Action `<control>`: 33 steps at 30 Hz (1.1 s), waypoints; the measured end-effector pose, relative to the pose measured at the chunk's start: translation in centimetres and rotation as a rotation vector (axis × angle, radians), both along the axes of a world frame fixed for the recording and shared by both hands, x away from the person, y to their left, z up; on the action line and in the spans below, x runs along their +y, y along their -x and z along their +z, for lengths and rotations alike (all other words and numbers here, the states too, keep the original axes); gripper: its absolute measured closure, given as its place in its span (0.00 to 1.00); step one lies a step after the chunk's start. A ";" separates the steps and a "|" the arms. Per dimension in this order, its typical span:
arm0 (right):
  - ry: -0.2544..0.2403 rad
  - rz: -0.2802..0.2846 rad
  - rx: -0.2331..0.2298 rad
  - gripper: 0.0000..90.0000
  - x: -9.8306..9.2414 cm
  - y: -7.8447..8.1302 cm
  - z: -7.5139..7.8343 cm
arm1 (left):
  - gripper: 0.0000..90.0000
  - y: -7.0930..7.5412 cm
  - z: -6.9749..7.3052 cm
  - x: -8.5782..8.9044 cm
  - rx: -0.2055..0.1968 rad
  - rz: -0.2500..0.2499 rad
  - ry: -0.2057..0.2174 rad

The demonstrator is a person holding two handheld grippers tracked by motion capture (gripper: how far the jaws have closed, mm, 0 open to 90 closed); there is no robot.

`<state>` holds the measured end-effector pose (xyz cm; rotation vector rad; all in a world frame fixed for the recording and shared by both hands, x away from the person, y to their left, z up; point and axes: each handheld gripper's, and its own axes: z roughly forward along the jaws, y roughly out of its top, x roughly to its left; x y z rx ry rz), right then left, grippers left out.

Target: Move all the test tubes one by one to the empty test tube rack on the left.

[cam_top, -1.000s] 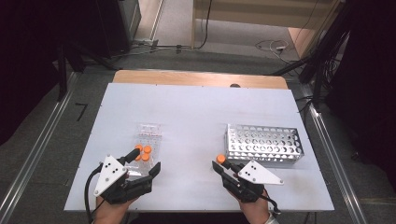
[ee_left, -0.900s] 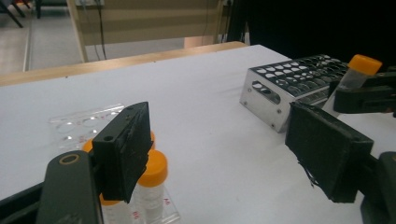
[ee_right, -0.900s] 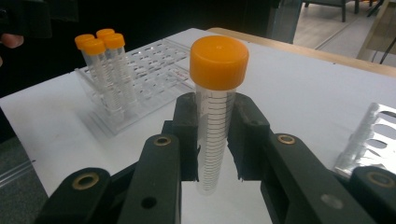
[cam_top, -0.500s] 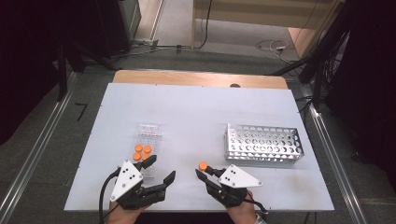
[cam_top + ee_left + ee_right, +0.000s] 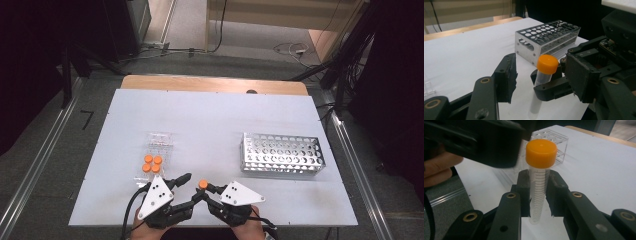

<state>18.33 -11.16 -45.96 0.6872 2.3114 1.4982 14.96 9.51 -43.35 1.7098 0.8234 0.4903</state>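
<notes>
While the right gripper [image 5: 204,192] is pinching the tube [image 5: 539,182] upright by its clear wall just under the orange cap [image 5: 541,153], we are bringing the left gripper [image 5: 186,189] in around that cap at the near edge of the table [image 5: 215,120], between the clear rack [image 5: 159,150] and the metal rack [image 5: 282,154]. Its jaws have just been closing; they are standing partly spread with the cap between them, and in the left gripper view neither pad is yet touching it, though the right-hand pad is very near.

To do this well, we are wanting both left pads level with the cap's ribbed side, not on the clear wall below it. We are judging that the left hand should centre itself first, since the cap is sitting nearer one pad than the other and an uneven squeeze could tilt the tube in the right gripper's hold. The right pinch should be staying firm and low, so that a twist of the cap does not spin the whole tube.

Some things we are unable to make out. The tube's lower end is running out of sight below both gripper views, so we cannot tell whether it is resting on the table or hanging free. Whether it holds any liquid is unclear. From above, the grey plates are covering both hands, and the four capped tubes [image 5: 152,163] in the clear rack are showing as orange dots.
</notes>
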 end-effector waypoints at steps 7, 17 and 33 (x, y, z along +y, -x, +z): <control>0.001 0.020 0.007 0.80 0.5 0.2 0.0 | 0.57 -0.2 -0.4 -0.6 0.003 -0.015 -0.023; 0.009 0.027 0.012 0.80 0.6 0.3 0.0 | 0.69 -0.2 -0.7 -1.0 0.005 -0.018 -0.030; 0.006 0.026 0.012 0.80 0.6 0.3 0.0 | 0.77 -0.2 -0.7 -0.9 0.008 -0.006 -0.029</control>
